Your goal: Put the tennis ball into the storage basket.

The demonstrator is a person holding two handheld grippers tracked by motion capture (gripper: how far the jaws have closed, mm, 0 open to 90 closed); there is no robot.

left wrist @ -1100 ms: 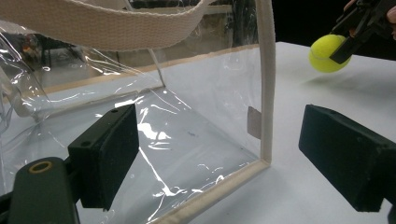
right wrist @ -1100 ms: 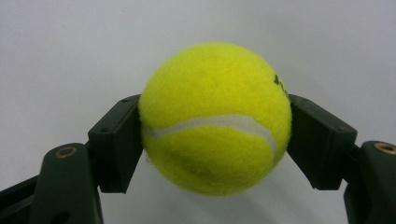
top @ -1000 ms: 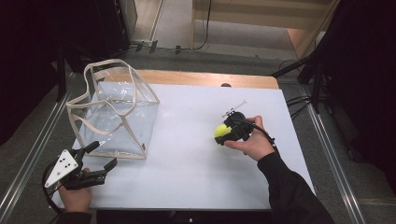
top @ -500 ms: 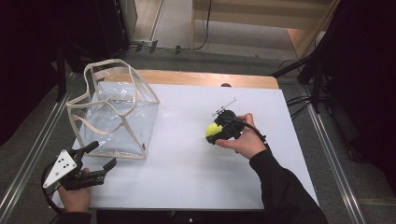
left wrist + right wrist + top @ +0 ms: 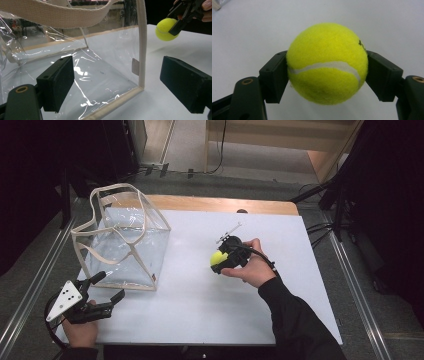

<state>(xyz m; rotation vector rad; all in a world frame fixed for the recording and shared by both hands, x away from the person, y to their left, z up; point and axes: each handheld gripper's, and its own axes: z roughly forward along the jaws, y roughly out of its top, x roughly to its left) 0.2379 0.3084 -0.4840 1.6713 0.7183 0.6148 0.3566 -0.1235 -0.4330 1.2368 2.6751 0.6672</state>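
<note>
While we look down from the high view, we see our right gripper (image 5: 220, 260) clamped around a yellow tennis ball (image 5: 218, 258), held just above the white table (image 5: 200, 310) near its middle. From the right gripper view, the two black jaws press on opposite sides of the tennis ball (image 5: 327, 63), which bulges out between them and hangs clear of the white surface below. Off toward our left stands a clear plastic tote bag (image 5: 122, 245) with cream webbing trim and straps, upright and with its mouth open to the ceiling. That is the relation we judge the next move depends on: the bag lies to the left of the ball and slightly farther from us, with a stretch of bare table between them, and its rim stands higher than the ball now hangs. We judge the ball would need to travel leftward and rise over that rim before it could drop in. Our left gripper (image 5: 107, 292) rests at the near left corner of the table, its jaws spread wide and holding nothing, just beside the bag's near bottom edge. Through the left gripper view, the bag's (image 5: 100, 62) clear wall sits between those open jaws' line of sight, with the ball (image 5: 166, 29) farther off.
</note>
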